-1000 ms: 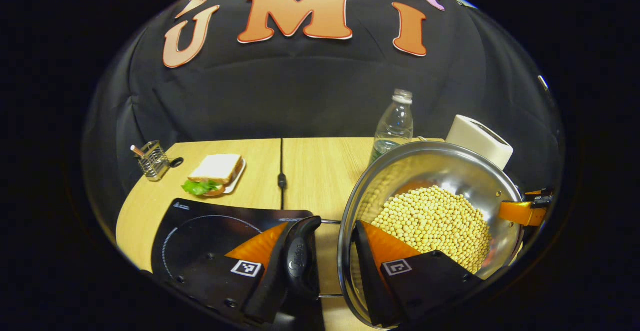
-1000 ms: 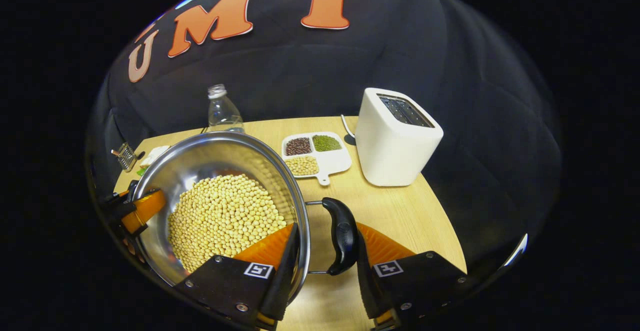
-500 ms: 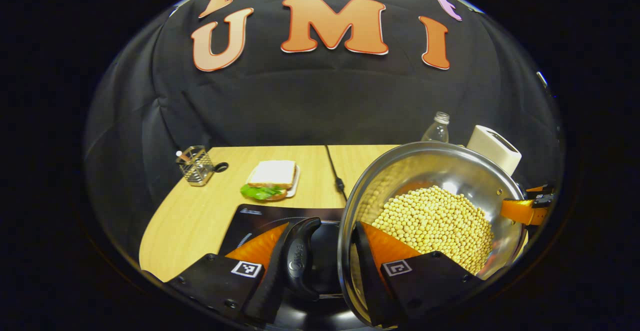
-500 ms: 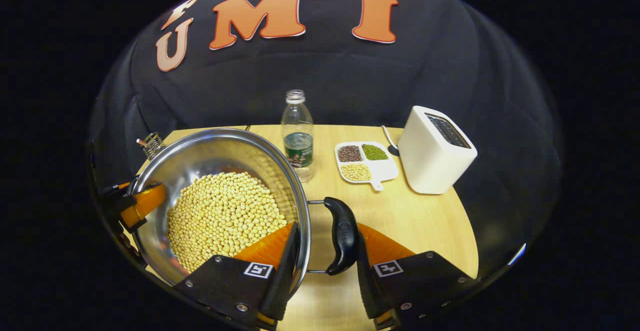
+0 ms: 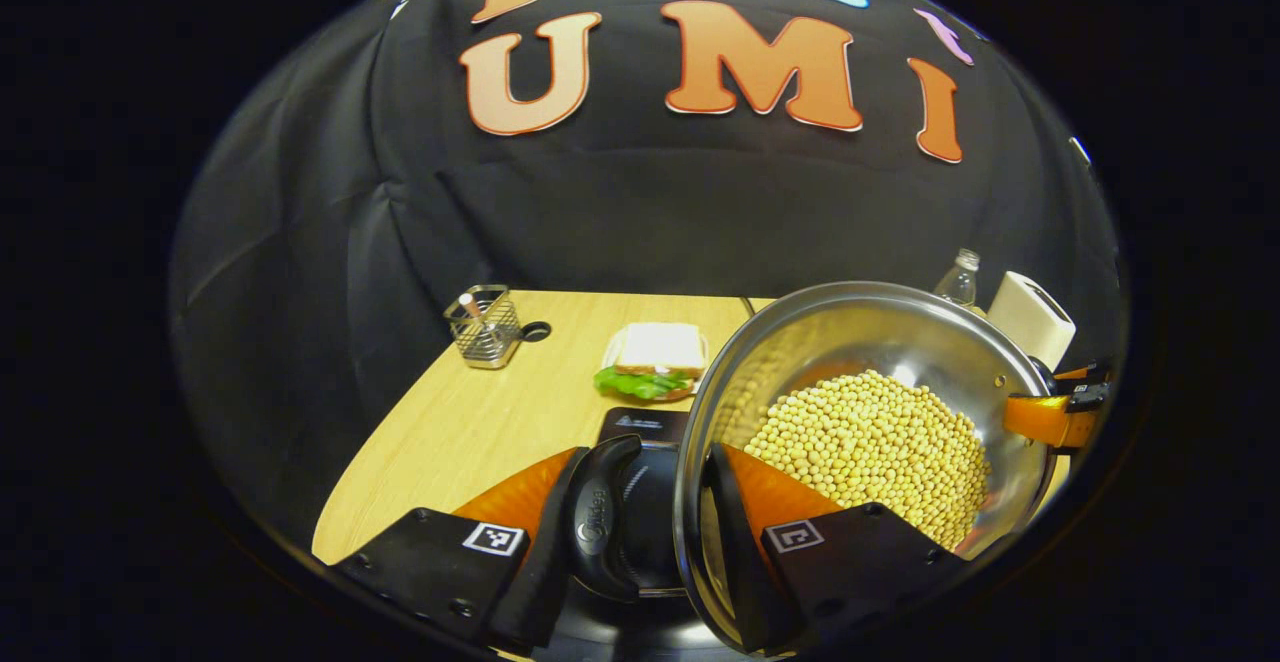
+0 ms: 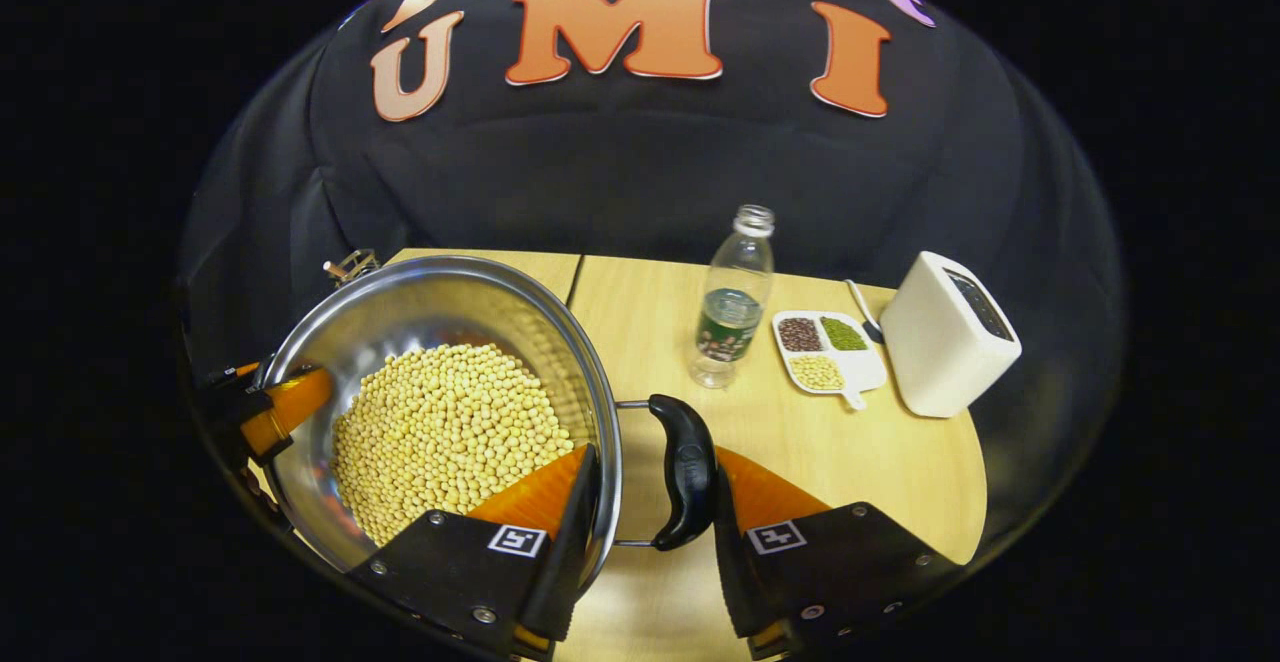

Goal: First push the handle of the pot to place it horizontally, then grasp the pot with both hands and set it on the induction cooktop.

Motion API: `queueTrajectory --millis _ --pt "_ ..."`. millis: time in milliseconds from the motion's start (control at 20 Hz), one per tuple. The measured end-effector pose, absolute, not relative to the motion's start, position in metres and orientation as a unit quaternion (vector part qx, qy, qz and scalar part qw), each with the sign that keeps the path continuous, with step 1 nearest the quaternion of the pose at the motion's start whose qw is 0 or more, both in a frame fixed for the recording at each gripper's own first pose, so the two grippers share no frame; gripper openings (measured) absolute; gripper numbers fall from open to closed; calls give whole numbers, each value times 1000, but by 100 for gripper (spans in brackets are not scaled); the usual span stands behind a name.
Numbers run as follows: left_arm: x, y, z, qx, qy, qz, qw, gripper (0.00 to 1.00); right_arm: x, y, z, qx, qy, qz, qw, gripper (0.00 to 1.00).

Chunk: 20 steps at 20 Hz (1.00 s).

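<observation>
Holding the pot (image 5: 860, 442) of yellow beans (image 5: 870, 447) between them, the left claw (image 5: 640, 532) and right claw (image 6: 640, 512) each clamp a black handle and the adjoining wall. Under the left handle (image 5: 598, 527) lies the cooktop (image 5: 645, 427). At 2 o'clock of the right claw, a divided tray (image 6: 830, 357) carries three sorts of beans beside a water bottle (image 6: 735, 297) on the surface (image 6: 640, 312).

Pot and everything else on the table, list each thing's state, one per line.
pot: held at both side handles, full of soybeans
left gripper: shut on pot
right gripper: shut on pot
induction cooktop: partly under pot
bottle: upright, uncapped
toaster: slots empty
divided dish: three compartments filled
</observation>
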<state>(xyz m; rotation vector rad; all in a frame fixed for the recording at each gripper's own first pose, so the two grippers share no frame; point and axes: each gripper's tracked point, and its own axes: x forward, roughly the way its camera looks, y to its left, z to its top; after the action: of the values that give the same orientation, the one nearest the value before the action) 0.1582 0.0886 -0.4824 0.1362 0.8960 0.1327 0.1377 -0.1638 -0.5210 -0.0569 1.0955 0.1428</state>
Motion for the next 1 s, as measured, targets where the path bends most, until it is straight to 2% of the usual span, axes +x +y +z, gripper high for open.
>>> queueTrajectory --millis 50,200,250,300,350,400,450,550,600,650,700,750,850,900,1000 --pt "157 98 -483 67 434 69 896 70 139 -166 -521 -26 524 72 848 59" --pt "153 123 -489 70 440 81 892 73 147 -176 -519 -23 532 80 843 59" --pt "152 128 -493 69 444 83 890 70 148 -179 -515 -27 535 82 841 54" --pt "151 132 -497 67 446 85 888 70 154 -184 -508 -27 536 82 840 59" --pt "151 137 -501 65 449 85 887 70 159 -190 -502 -29 538 83 838 59" --pt "150 141 -505 63 451 87 886 70 161 -197 -495 -28 541 83 836 54" --pt "149 143 -508 61 454 88 885 73 165 -202 -492 -26 544 82 834 59" --pt "145 147 -518 57 461 90 881 76 172 -208 -483 -25 552 79 830 59" --pt "143 149 -522 56 465 91 879 70 175 -213 -476 -27 552 79 829 59" --pt "143 150 -524 53 466 92 879 73 180 -220 -468 -29 553 80 829 59" --pt "143 152 -527 51 467 92 878 70 184 -227 -458 -31 551 81 830 59" --pt "142 151 -527 49 467 93 878 77 189 -232 -451 -33 551 81 830 59" --pt "141 151 -530 45 469 94 877 70 195 -227 -450 -34 552 81 829 59" --pt "141 152 -532 44 470 93 876 74 191 -238 -439 -34 553 79 829 59" --pt "143 152 -533 40 467 96 878 74 196 -242 -433 -27 551 74 831 59"
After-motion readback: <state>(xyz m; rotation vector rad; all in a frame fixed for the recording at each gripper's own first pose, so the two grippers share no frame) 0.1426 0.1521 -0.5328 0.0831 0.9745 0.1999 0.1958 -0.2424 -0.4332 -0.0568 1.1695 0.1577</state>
